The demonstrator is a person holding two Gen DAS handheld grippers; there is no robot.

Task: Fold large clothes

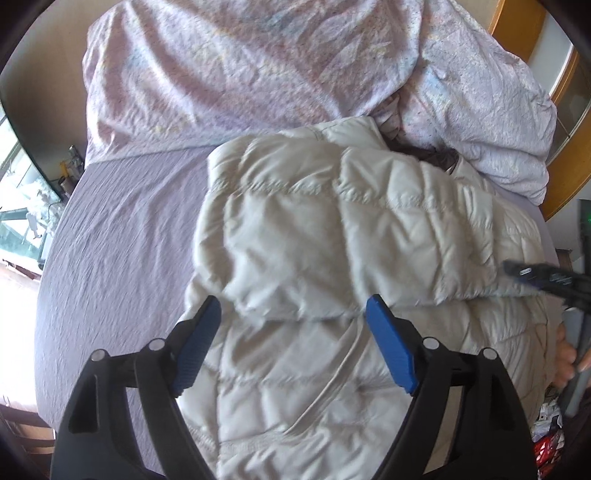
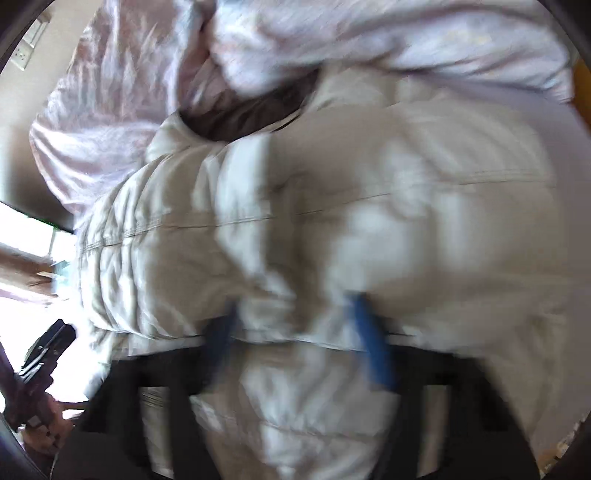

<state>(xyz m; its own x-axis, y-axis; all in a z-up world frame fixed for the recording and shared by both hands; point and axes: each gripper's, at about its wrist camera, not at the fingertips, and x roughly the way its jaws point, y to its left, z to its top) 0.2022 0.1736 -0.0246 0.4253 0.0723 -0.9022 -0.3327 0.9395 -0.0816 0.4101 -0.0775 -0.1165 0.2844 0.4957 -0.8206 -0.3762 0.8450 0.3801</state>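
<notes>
Your white puffer jacket (image 1: 332, 236) lies partly folded on the bed (image 1: 122, 229), below the bunched duvet (image 1: 236, 62). Your left hand-held gripper (image 1: 293, 332) hangs released above its near flap, nothing pinched. Your right hand-held gripper (image 2: 299, 332) looks released too, jaws spread over the padding, probably so the fold settles flat.

Pale grey quilted puffer jacket (image 1: 332, 236) of smooth, faintly shiny cloth, matt crinkled lilac bedsheet (image 1: 122, 229), rumpled pastel cotton duvet (image 1: 240, 62), glossy wooden headboard (image 1: 517, 22)
</notes>
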